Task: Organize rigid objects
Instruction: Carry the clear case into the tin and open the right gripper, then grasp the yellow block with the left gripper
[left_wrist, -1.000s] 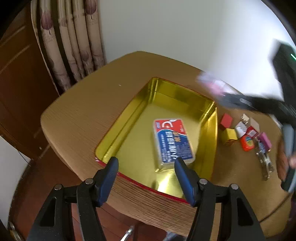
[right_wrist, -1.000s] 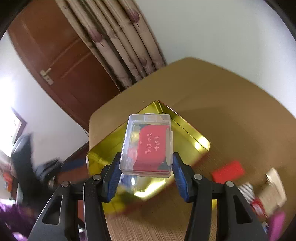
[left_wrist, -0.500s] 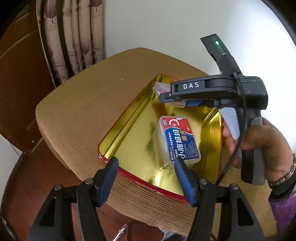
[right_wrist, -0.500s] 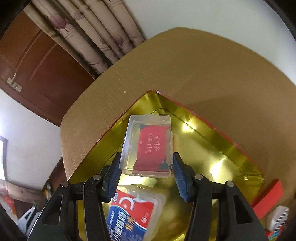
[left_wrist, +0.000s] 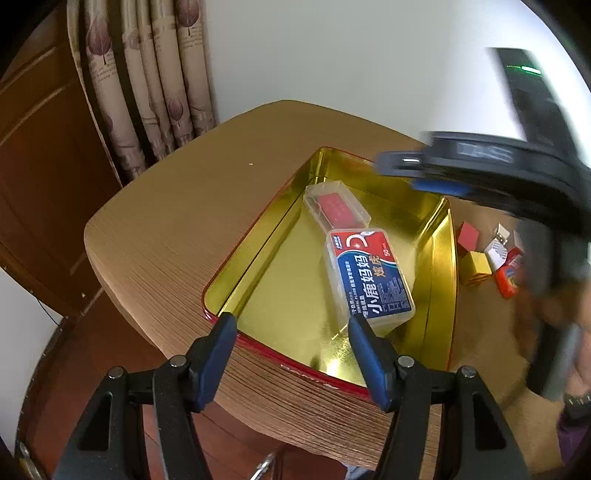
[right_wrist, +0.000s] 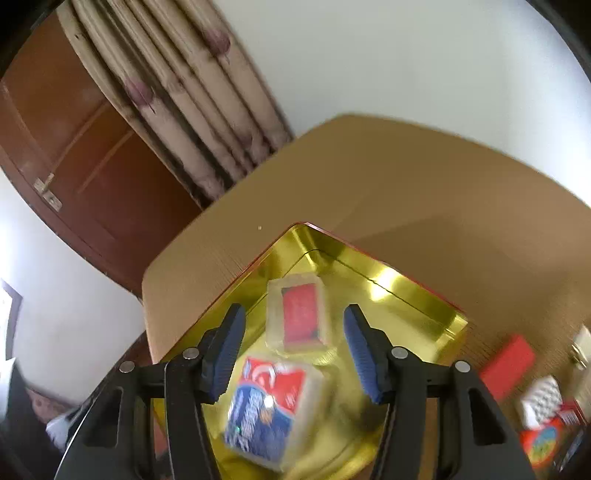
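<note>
Wood is showing all over the big table (left_wrist: 177, 229), which is filling most of both views. On it a gold tin tray (left_wrist: 441, 258) with a red outside rim is sitting, near the table's edge at 6 o'clock in the left wrist view.

Inside the tray two clear boxes are lying flat. The bigger one, a blue and red box (left_wrist: 371, 277), is lying near the middle of the tray. The smaller one, a clear box with a red card (left_wrist: 336, 208), is lying at 11 o'clock from the blue and red box, toward the tray's far corner, and the two look like they are touching end to end.

The right claw (right_wrist: 291, 349) is hanging over the tray. Its jaws are opening, and the pads are not pressing on anything; the box with the red card is lying on the tray floor below the gap.

The left claw (left_wrist: 291, 360) is standing open with nothing in it, at the tray's near rim at 6 o'clock.

Small blocks and toys (left_wrist: 487, 258) are lying on the table at 3 o'clock from the tray, a red block (left_wrist: 468, 236) and a yellow block (left_wrist: 478, 264) closest to it.
</note>
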